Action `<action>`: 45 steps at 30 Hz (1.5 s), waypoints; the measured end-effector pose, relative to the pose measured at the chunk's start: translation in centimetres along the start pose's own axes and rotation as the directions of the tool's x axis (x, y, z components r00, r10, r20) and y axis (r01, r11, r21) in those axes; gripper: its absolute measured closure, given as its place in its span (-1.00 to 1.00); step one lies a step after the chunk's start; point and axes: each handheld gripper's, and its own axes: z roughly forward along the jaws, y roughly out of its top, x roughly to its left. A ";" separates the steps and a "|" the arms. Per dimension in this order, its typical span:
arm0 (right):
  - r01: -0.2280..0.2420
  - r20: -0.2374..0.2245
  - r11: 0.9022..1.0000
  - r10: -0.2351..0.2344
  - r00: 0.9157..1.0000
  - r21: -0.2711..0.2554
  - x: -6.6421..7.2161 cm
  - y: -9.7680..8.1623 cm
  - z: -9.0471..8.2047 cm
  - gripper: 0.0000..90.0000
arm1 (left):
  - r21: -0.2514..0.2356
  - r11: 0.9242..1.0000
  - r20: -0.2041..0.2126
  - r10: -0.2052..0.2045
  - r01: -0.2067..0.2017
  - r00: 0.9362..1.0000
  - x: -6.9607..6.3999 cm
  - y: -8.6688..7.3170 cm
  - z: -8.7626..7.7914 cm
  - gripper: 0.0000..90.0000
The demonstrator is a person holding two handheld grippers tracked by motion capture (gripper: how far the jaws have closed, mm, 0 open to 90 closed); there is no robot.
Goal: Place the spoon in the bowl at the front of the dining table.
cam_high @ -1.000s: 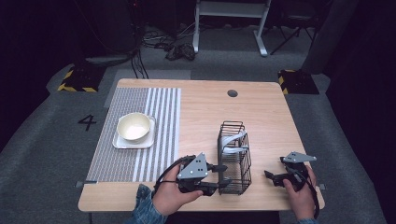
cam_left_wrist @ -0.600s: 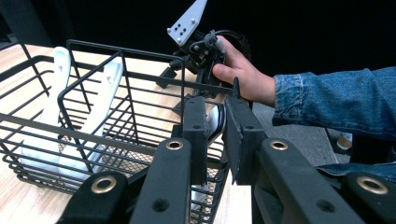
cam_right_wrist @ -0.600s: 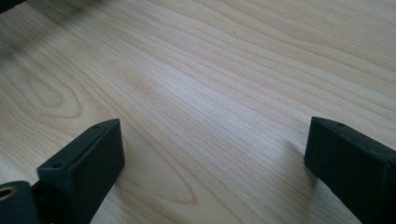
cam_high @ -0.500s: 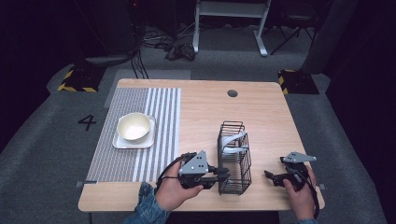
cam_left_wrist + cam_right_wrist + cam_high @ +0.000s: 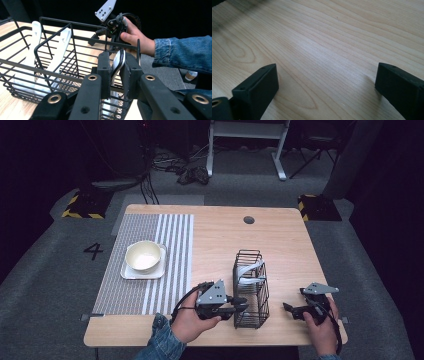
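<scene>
White-and-black flat utensil (image 5: 117,63) stands upright at the black wire basket's (image 5: 250,290) near end, pinched by the left gripper (image 5: 115,75), whose jaws just closed; the high view shows the right gripper (image 5: 290,309) wide open, empty

In the left gripper view, the white plate (image 5: 117,62) between the pads was mostly hidden by them and by the wire basket (image 5: 50,72), whose left side ran off the edge. In the high view, the basket's white pieces (image 5: 248,272) were too small to identify.
</scene>
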 end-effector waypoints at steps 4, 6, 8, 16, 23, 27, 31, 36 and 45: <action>0.000 0.000 1.000 0.000 1.000 0.000 0.0 0.0 0.0 -0.90 | 0.007 1.000 0.002 0.005 -0.005 1.000 0.1 -0.3 0.4 0.77; 0.000 0.000 1.000 0.000 1.000 0.000 0.0 0.0 0.0 -0.90 | 0.008 1.000 0.002 0.013 -0.013 1.000 0.1 -0.3 0.5 0.81; 0.000 0.000 1.000 0.000 1.000 0.000 0.0 0.0 0.0 -0.90 | 0.009 1.000 -0.004 0.017 -0.017 1.000 0.1 -0.3 0.5 0.84; 0.000 0.000 1.000 0.000 1.000 0.000 0.0 0.0 0.0 -0.90 | 0.005 1.000 -0.031 0.021 -0.020 0.999 0.4 -0.3 0.4 0.88; 0.000 0.001 1.000 0.000 1.000 -0.001 0.0 0.0 0.0 -0.90 | 0.013 0.999 -0.036 0.035 -0.034 0.999 0.5 0.1 0.5 0.88; 0.000 0.000 1.000 0.000 1.000 0.000 0.0 0.0 0.0 -0.90 | 0.006 0.999 -0.040 0.040 -0.039 0.998 0.6 0.6 0.4 0.88; 0.000 0.000 1.000 0.000 1.000 0.000 0.0 0.0 0.0 -0.90 | 0.002 0.999 -0.040 0.054 -0.054 0.998 0.5 1.2 0.3 0.88; 0.000 0.001 1.000 0.000 1.000 -0.001 0.0 0.0 0.0 -0.90 | -0.001 0.998 -0.039 0.063 -0.063 0.997 0.4 1.8 0.2 0.88; 0.000 0.000 1.000 0.000 1.000 0.000 0.0 0.0 0.0 -0.90 | -0.020 0.997 -0.046 0.080 -0.081 0.996 0.5 3.3 -0.4 0.89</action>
